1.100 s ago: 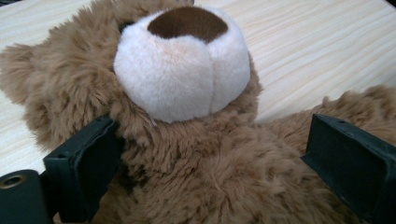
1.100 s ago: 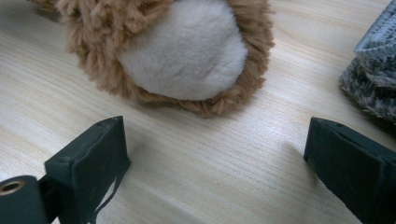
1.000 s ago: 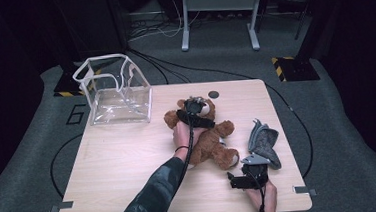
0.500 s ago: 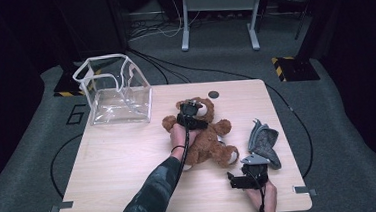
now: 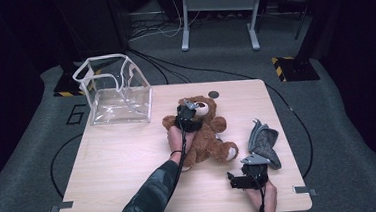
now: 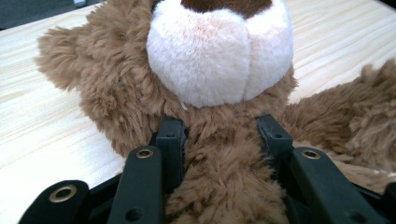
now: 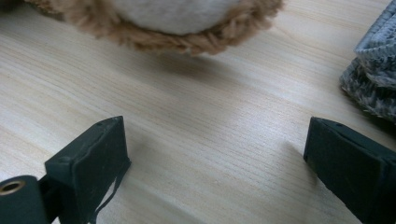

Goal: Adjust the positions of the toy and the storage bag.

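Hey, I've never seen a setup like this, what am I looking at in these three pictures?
A person sits at a wooden table with a hand-held two-jaw gripper in each hand. One picture looks down from above; the other two come from cameras riding on the grippers. On the table lie a teddy bear, a clear plastic bag and a grey cloth. The left gripper has just been closing on the bear's neck, its jaws pressing into the fur. The right gripper rests open on bare wood, holding nothing.
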The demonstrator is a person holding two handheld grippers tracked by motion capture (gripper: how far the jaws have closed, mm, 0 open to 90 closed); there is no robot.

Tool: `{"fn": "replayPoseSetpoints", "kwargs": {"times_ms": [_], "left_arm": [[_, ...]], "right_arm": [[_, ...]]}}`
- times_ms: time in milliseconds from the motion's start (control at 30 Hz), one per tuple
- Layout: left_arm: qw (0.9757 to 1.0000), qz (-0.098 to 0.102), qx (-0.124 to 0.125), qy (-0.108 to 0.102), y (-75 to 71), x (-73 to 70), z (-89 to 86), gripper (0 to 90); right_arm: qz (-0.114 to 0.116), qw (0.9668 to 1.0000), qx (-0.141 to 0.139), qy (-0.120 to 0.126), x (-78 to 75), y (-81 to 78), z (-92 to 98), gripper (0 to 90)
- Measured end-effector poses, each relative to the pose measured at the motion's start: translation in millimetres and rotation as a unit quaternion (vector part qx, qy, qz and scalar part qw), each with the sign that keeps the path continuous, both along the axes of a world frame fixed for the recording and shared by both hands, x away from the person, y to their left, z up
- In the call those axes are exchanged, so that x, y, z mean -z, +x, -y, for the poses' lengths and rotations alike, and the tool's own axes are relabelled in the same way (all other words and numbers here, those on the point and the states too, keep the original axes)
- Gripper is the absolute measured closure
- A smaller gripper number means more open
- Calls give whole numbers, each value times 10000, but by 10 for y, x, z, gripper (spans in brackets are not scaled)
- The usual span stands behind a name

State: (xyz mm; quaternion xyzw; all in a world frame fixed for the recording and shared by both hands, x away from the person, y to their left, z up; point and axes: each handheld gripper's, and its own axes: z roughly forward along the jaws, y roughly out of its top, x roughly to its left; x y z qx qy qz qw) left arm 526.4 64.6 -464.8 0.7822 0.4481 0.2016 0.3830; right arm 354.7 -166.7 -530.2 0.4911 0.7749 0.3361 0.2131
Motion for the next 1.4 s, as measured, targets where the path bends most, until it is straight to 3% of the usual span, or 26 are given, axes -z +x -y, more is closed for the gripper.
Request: {"fn": "replayPoseSetpoints", "kwargs": {"times_ms": [100,133,267,500,567,1067,1200,1400], "left_arm": [[9999,107,71,-80,-27,-37,-62,624],[9995,182,33,-239,-40,-47,-70,628],[9982,457,102,-369,-101,-116,-106,640],[9911,1184,320,-524,-272,-301,-160,655],[9897,1275,343,-553,-299,-327,-180,657],[9823,1654,447,-763,-462,-584,-508,658],[9816,1687,485,-753,-505,-688,-634,657],[9824,1653,450,-740,-558,-789,-832,656]], "right_arm": [[-4,10000,4,3,-1,0,-1,54],[-7,10000,6,7,0,-1,-1,54],[-12,10000,9,9,-1,-1,-1,54],[-4,10000,9,5,0,-2,-1,56],[-12,10000,-5,-3,-1,-2,0,56],[1,10000,19,4,-1,-1,0,58],[-10,10000,17,8,-2,-1,0,58],[-10,10000,20,10,-2,-1,0,58]]}}
